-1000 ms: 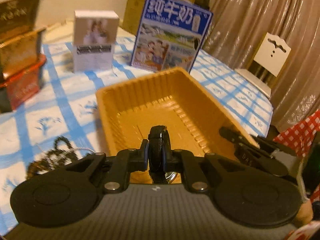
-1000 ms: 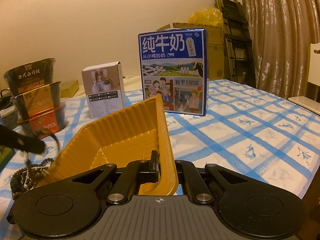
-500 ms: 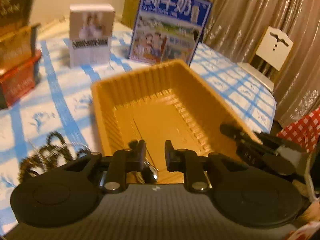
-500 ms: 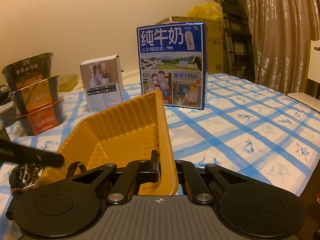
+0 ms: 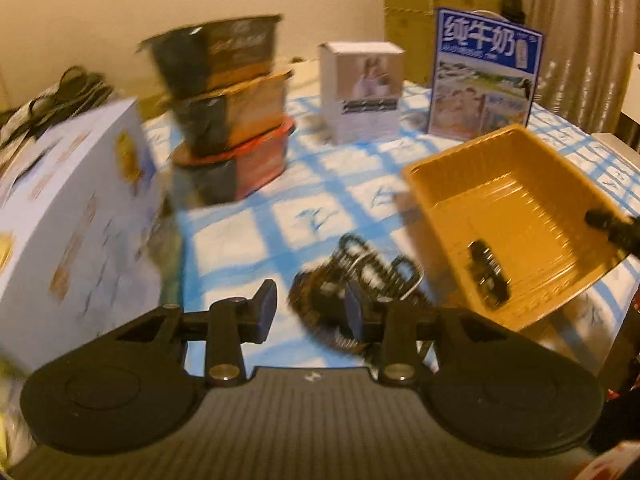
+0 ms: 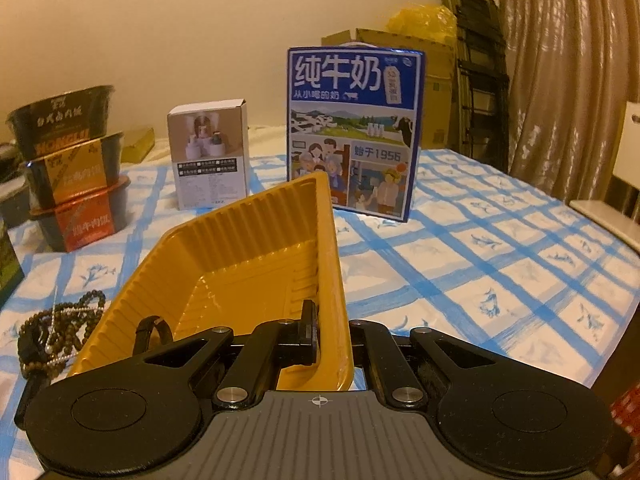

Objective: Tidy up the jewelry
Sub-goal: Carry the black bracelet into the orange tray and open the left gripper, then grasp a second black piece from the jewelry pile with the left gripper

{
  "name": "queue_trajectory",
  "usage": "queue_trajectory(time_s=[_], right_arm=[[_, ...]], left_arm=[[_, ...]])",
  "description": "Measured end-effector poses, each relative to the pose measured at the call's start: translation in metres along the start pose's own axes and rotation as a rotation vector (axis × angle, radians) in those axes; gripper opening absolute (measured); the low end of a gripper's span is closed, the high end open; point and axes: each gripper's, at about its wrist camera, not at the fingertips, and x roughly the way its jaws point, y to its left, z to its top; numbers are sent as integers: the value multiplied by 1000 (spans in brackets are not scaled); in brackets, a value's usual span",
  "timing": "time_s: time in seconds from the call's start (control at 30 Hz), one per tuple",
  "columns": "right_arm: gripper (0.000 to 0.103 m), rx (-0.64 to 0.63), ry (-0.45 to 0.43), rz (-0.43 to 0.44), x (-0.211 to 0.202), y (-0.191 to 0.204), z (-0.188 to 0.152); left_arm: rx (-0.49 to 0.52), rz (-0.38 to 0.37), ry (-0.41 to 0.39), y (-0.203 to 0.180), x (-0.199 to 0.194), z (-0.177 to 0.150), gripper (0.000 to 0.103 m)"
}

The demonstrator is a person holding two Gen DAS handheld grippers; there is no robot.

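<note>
A yellow plastic tray (image 5: 532, 184) sits on the blue-checked cloth. A black band (image 5: 486, 276) lies in its near corner and is also seen as a loop in the right wrist view (image 6: 154, 328). My right gripper (image 6: 330, 336) is shut on the tray's (image 6: 240, 264) right wall; its dark fingertip (image 5: 612, 228) shows at the tray's rim in the left wrist view. A tangle of brown bead strands (image 5: 360, 280) lies on the cloth left of the tray (image 6: 56, 332). My left gripper (image 5: 310, 306) hangs just before that tangle, jaws opening, nothing between them.
Stacked noodle bowls (image 5: 228, 120) stand at the back left, a small white box (image 5: 364, 88) and a blue milk carton (image 5: 484, 80) behind the tray. A large white box (image 5: 72, 208) stands close on the left. A curtain (image 6: 560, 80) hangs beyond the table's right edge.
My left gripper let the black band go into the tray, opened, and swung left from over the tray to the bead tangle. The right gripper has kept its hold on the tray wall.
</note>
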Motion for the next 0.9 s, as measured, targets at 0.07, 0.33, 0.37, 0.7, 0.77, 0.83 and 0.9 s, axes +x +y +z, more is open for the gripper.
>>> queue_trajectory(time_s=[0.07, 0.33, 0.37, 0.7, 0.77, 0.83, 0.9], right_arm=[[4, -8, -4, -4, -3, 1, 2], [4, 26, 12, -15, 0, -19, -17], [4, 29, 17, -18, 1, -22, -19], [4, 32, 10, -2, -4, -27, -24], [4, 37, 12, 3, -4, -28, -25], [3, 40, 12, 7, -4, -29, -26], [3, 42, 12, 11, -4, -29, -25]], left_arm=[[-7, 8, 11, 5, -1, -9, 33], [-23, -11, 72, -4, 21, -36, 33], [-26, -19, 83, -7, 23, -38, 33], [-88, -79, 122, -53, 46, -36, 47], [-75, -64, 130, -59, 54, -36, 47], [-64, -35, 148, -62, 63, -39, 47], [-73, -30, 164, -60, 68, -43, 46]])
